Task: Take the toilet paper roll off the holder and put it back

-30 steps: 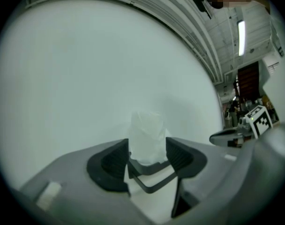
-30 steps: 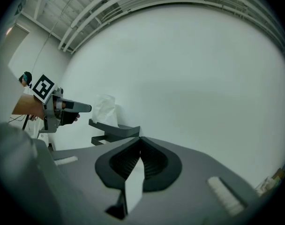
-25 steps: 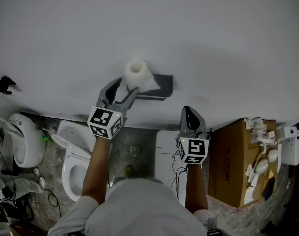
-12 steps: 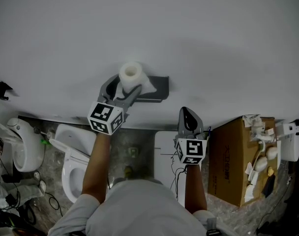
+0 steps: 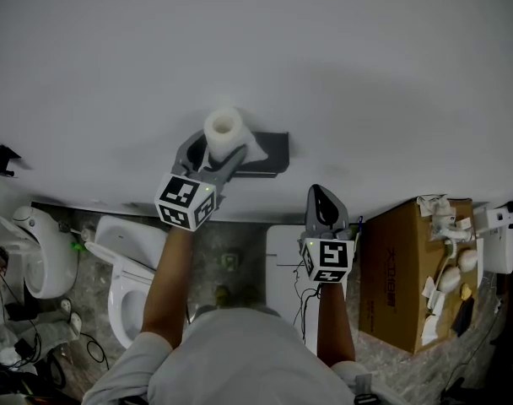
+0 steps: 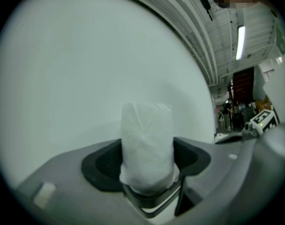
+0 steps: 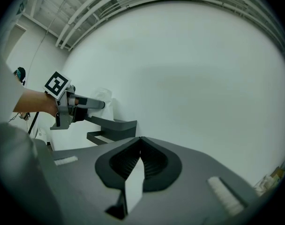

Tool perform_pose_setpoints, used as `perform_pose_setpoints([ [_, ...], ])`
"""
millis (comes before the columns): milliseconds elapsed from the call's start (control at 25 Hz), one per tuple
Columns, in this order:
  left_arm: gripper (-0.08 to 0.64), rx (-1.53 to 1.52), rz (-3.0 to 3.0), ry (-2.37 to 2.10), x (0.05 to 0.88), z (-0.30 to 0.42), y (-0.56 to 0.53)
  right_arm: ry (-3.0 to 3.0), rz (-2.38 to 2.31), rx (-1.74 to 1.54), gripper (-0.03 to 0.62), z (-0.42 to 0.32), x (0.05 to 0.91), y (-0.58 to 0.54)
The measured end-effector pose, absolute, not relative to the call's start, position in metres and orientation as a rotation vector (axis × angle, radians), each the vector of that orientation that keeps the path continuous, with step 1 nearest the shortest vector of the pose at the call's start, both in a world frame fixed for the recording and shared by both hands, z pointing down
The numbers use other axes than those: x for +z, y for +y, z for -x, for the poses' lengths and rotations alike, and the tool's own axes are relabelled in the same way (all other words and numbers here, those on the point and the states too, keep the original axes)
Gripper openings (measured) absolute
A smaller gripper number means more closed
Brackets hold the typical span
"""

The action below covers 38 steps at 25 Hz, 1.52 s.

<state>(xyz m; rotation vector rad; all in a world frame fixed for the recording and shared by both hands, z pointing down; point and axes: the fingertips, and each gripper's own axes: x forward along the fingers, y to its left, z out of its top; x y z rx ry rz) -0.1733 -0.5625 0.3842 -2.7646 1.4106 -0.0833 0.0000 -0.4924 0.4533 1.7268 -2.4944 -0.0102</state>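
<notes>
two risks: the soft toilet paper roll (image 5: 224, 127) crushes or slips, since the left gripper (image 6: 147, 161) pinches only its near end, jaws just been closing on it; its loose flap may snag the wall holder (image 5: 272, 148). roll is white, crinkled, hollow core showing, just left of the holder. right gripper (image 7: 140, 142) closed, empty

No legible text; print on cardboard box (image 5: 390, 283) too small.
</notes>
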Motion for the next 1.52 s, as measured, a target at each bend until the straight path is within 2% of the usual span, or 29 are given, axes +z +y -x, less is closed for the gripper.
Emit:
perform_pose_setpoints([
  [760, 0.311, -0.028, 2.739, 1.335, 0.357, 0.165, -0.551, -2.475, -1.778, -0.031, 0.002, -0.004, 0.442, -0.477],
  [1520, 0.311, 0.046, 2.706, 1.282, 0.294, 0.172, -0.541, -2.493, -1.775, -0.056, 0.002, 0.008, 0.437, -0.452],
])
